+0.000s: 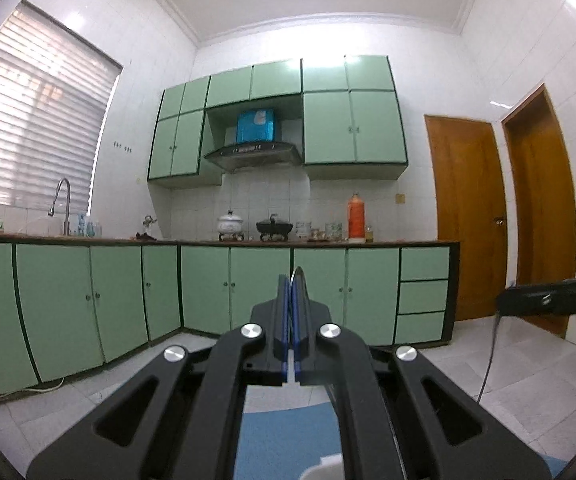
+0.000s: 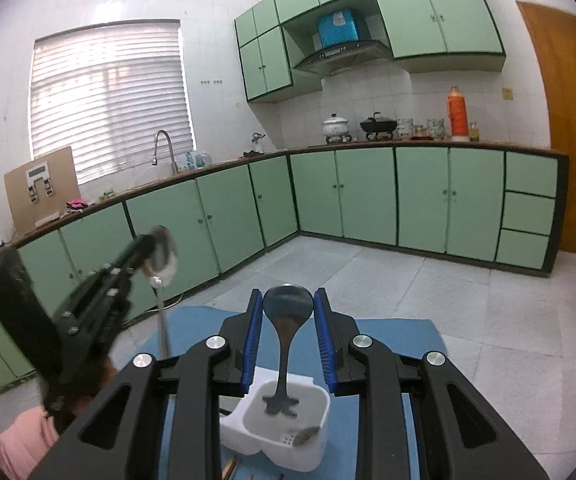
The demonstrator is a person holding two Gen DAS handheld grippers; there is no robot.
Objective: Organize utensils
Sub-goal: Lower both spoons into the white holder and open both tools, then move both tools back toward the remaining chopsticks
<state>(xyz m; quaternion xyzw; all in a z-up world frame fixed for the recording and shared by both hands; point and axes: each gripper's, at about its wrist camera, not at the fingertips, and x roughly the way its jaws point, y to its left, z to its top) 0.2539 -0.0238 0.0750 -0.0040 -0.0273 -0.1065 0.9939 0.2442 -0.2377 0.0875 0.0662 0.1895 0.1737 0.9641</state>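
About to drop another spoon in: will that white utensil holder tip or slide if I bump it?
Possibly. The white utensil holder looks like thin plastic and nearly empty, so probably light and easy to shove. It sits on the blue mat, which may add some grip. The spoon between the right gripper fingers looks rigid metal; a knock could tip it.

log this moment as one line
left gripper: shut on steel spoon | right gripper: shut on dark spoon, handle hanging over white holder | both spoons in air
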